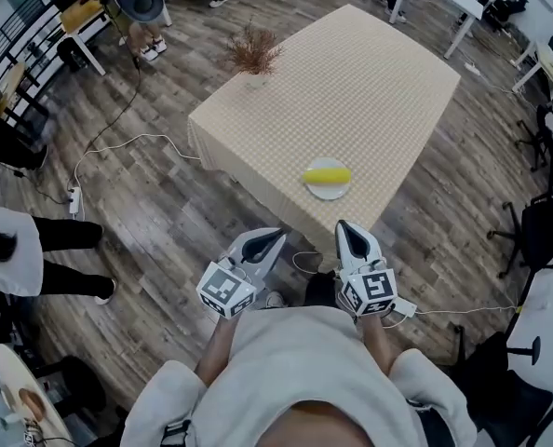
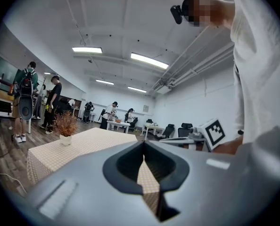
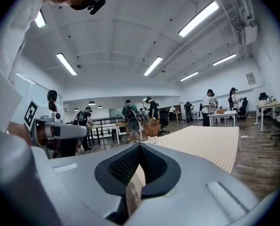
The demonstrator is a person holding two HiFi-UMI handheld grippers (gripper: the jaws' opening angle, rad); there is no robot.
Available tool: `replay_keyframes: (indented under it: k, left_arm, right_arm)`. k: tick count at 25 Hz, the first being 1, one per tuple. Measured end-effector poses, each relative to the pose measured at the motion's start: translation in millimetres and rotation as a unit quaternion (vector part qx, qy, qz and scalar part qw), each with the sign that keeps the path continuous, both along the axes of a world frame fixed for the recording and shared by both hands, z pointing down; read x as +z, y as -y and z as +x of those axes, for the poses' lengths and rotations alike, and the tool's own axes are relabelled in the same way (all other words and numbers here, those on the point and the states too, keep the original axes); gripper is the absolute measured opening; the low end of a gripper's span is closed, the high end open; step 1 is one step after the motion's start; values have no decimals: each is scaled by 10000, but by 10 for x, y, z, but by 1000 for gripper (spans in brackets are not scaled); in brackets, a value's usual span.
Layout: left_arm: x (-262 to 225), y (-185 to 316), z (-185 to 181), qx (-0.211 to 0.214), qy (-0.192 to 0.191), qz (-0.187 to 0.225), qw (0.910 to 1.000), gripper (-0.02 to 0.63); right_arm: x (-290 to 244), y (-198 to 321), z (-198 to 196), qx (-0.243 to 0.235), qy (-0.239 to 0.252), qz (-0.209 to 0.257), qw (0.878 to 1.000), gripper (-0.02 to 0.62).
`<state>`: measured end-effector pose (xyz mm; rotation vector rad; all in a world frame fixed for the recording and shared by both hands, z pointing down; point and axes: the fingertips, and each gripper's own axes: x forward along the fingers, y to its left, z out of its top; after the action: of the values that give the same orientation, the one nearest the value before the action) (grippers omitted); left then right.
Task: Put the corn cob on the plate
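Closest to my head camera are the white sleeves of the person carrying the rig, with both grippers held out just past them over the wooden floor, short of the near edge of the surface.

On that checked surface, close to its near edge, sits a small white plate, and the corn cob lies on it, yellow, lengthwise left to right. At the far left corner a small pale pot holds a dried plant.

My left gripper points toward the surface. In the left gripper view its jaws are clenched tip to tip with nothing between them, only the checked cloth showing beyond. My right gripper is just beside it on the right, and in the right gripper view its jaws are likewise pressed together and carry nothing. Both grippers are well apart from the plate and touch nothing.
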<state>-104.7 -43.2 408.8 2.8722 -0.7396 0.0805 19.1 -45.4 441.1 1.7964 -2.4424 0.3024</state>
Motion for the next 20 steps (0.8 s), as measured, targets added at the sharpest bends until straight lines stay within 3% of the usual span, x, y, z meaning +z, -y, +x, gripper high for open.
replay_keyframes:
  k: [9,20]
  left_arm:
    - [-105,-600,74,223,-151,43,9996,8]
    - [-225,-1262,601,-53,-173,113,9998,8]
  right_arm:
    - [-163,-653,10,149,-165,146,9996,-3]
    - [-358,-1282,466,-116,-142,324,9993,-3]
